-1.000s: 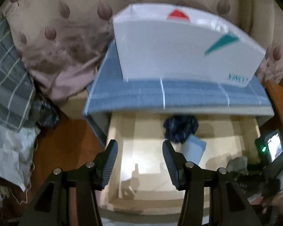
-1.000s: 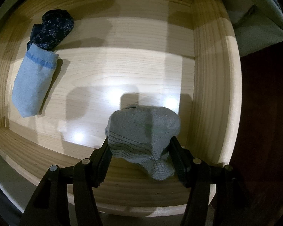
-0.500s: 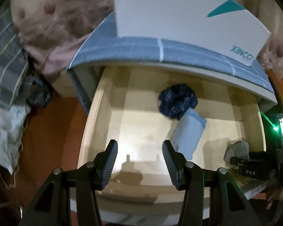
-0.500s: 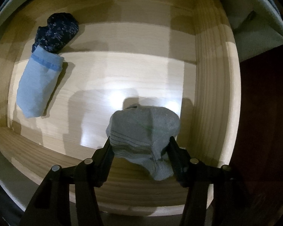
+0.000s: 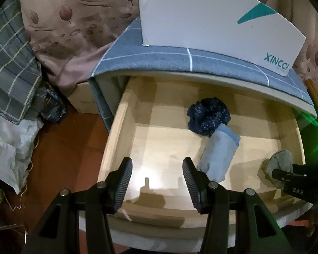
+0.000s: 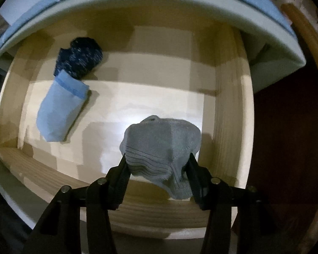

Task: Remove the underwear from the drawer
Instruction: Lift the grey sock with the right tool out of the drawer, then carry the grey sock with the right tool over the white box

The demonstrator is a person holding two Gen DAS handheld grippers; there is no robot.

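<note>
The pale wooden drawer (image 5: 116, 124) (image 6: 226, 110) is pulled out. In it lie a light blue rolled underwear (image 5: 219, 154) (image 6: 61, 110) and, touching its far end, a dark blue speckled one (image 5: 208, 115) (image 6: 80, 57). My right gripper (image 6: 156, 165) has a grey knitted underwear (image 6: 163, 146) (image 5: 281, 160) between its jaws, which are closing, pads pressing its sides; the bundle hangs above the drawer floor by the right wall. My left gripper (image 5: 156, 169) is open and empty over the drawer's front left.
A white box (image 5: 212, 19) stands on the blue checked cloth (image 5: 180, 57) covering the cabinet top. Leaf-patterned fabric (image 5: 74, 21), a plaid cloth (image 5: 8, 63) and a cardboard box (image 5: 82, 101) crowd the left. Reddish floor (image 5: 70, 148) lies beside the drawer.
The right gripper has tightened on the grey underwear and risen, so the drawer looks smaller below it. The left gripper has sunk and tipped, showing more of the drawer's inside.
</note>
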